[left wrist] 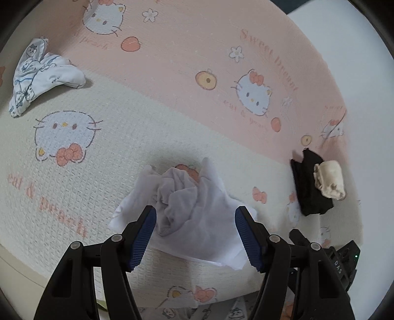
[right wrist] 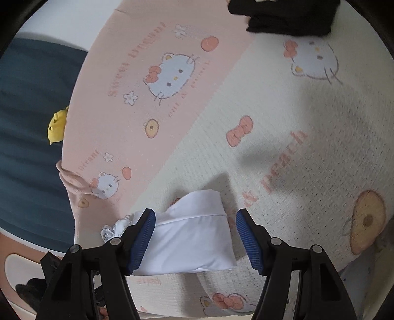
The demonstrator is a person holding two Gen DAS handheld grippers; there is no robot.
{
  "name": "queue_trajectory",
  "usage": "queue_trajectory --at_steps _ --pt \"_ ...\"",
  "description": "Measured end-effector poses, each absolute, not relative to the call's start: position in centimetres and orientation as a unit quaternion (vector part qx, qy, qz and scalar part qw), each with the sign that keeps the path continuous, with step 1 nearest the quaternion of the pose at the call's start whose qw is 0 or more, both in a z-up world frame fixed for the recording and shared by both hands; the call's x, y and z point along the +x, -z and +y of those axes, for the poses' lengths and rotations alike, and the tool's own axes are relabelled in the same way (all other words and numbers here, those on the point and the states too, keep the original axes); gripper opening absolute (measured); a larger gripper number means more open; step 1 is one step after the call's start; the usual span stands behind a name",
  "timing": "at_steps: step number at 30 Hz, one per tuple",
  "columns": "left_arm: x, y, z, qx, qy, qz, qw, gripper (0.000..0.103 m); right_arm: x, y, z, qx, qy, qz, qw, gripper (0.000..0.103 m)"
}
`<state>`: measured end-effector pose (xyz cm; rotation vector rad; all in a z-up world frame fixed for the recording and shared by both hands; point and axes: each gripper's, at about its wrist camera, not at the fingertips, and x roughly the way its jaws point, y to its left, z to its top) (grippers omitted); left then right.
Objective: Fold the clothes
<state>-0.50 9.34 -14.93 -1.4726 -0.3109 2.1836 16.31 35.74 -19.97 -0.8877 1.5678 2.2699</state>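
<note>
A white garment (left wrist: 194,211) lies crumpled on the cartoon-cat bedsheet (left wrist: 73,187), with loose folds bunched at its middle. My left gripper (left wrist: 195,214) hovers over it, open, and neither blue pad presses the cloth. In the right wrist view the same white garment (right wrist: 194,241) shows a smooth folded band. My right gripper (right wrist: 195,216) straddles it, open. Its left pad (right wrist: 142,236) rests against the cloth's edge, while the right pad (right wrist: 248,236) stands well apart.
A blue-printed white garment (left wrist: 46,73) lies bunched at the far left. A black garment (left wrist: 310,187) with a cream rolled piece (left wrist: 330,179) on it sits at the right. The black garment (right wrist: 288,17) also shows in the right wrist view. A yellow toy (right wrist: 57,125) lies beside the sheet's edge.
</note>
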Motion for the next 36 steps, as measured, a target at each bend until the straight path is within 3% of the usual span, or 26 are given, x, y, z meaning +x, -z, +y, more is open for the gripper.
queue_trajectory --at_steps 6,10,13,19,21,22,25,28,36 --pt "-1.7 16.0 8.8 -0.549 -0.798 -0.117 0.219 0.064 16.0 22.1 36.1 -0.321 -0.751 0.566 0.113 0.068" --pt "-2.1 16.9 8.4 -0.565 -0.766 -0.164 0.257 0.064 16.1 23.5 36.2 -0.319 -0.734 0.590 0.103 0.067" --pt "-2.1 17.0 8.2 -0.560 -0.761 -0.186 0.270 0.064 16.1 24.5 36.4 -0.296 -0.716 0.627 0.079 0.057" --pt "-2.4 17.1 9.7 -0.555 -0.772 -0.135 0.277 0.064 14.4 26.3 35.7 -0.353 -0.703 0.613 0.075 0.057" --pt "-2.3 17.2 9.8 -0.545 -0.779 -0.124 0.284 0.064 14.0 26.7 35.1 -0.352 -0.700 0.618 0.061 0.052" --pt "-2.3 17.3 10.1 -0.542 -0.783 -0.113 0.285 0.061 13.7 26.7 34.8 -0.354 -0.703 0.614 0.058 0.050" --pt "-1.8 17.5 11.4 -0.531 -0.797 -0.058 0.282 0.038 12.7 26.0 34.0 -0.373 -0.722 0.579 0.068 0.038" --pt "-0.9 17.0 11.6 -0.518 -0.800 -0.052 0.299 0.030 12.2 24.2 33.0 -0.380 -0.754 0.530 0.078 0.030" --pt "-0.2 14.6 7.9 -0.477 -0.809 -0.148 0.309 0.029 10.9 19.6 29.8 -0.401 -0.814 0.416 0.060 0.030"
